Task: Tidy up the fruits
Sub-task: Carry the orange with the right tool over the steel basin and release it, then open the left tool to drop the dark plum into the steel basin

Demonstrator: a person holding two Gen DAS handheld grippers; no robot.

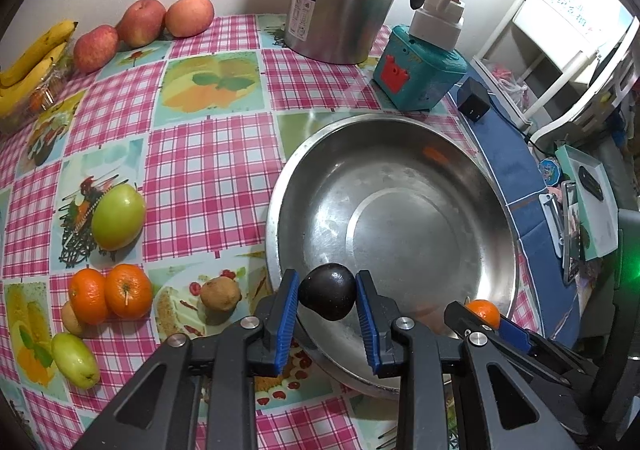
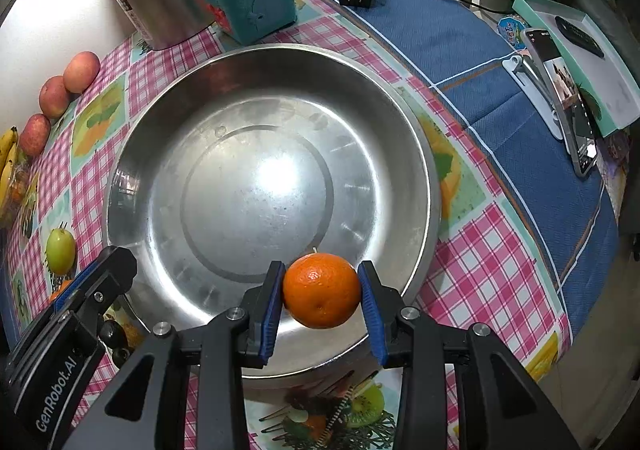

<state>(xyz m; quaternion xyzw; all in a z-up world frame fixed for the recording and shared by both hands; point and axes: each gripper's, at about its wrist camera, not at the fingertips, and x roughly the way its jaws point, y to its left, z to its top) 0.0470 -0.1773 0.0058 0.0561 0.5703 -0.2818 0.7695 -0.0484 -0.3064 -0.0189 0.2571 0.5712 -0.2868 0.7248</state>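
Now the left gripper point(image 1: 327, 294) clamps a dark fruit point(image 1: 328, 291) over the near rim of the steel bowl point(image 1: 496, 202), low in frame. Likewise the right gripper point(image 2: 322, 292) grips an orange point(image 2: 322, 291) above the bowl's near edge, lower centre.

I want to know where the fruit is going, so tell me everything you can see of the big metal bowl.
The metal bowl is a wide, round, shallow basin of dull, scuffed stainless steel with a flat circular base and a rolled rim. It sits upright on the checked tablecloth, near the teal box, and has no fruit in it yet. Over its near rim the left gripper holds a dark fruit and the right gripper holds an orange.
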